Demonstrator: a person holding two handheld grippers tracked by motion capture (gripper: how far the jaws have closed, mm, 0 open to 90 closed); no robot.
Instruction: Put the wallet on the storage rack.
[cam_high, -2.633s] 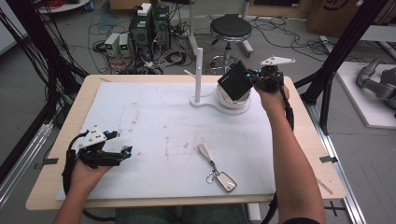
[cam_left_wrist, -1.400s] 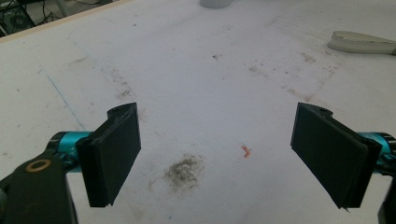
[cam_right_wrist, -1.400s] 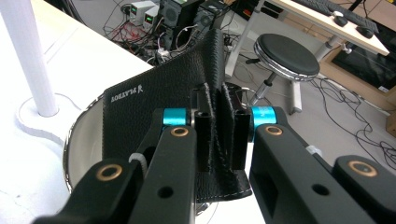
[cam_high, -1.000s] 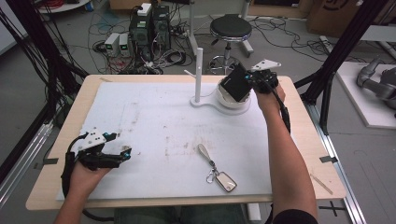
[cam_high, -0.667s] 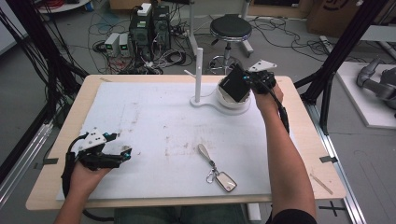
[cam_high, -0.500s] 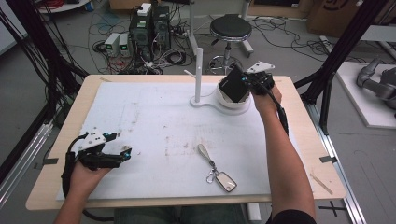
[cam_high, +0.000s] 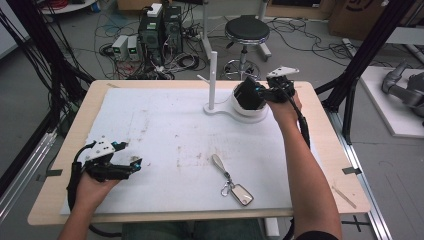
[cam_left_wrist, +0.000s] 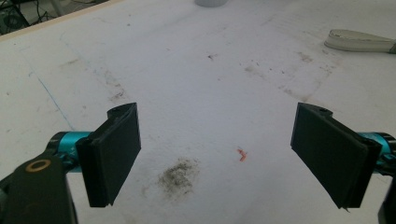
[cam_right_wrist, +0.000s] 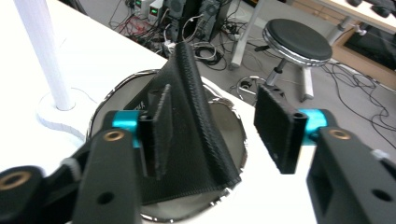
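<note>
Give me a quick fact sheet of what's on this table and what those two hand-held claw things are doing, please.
Setting: white mat on a wooden table
Left gripper: jaws wide apart, nothing between them, low over the mat's near left
Right gripper: jaws apart, at the dish, beside the wallet
Black wallet: standing tilted in the shiny round dish
White stand: upright post with a side peg, left of the dish
Keys: pale key fob and metal tag, near the mat's front middle
Beyond the table: stool, computers, cables
</note>
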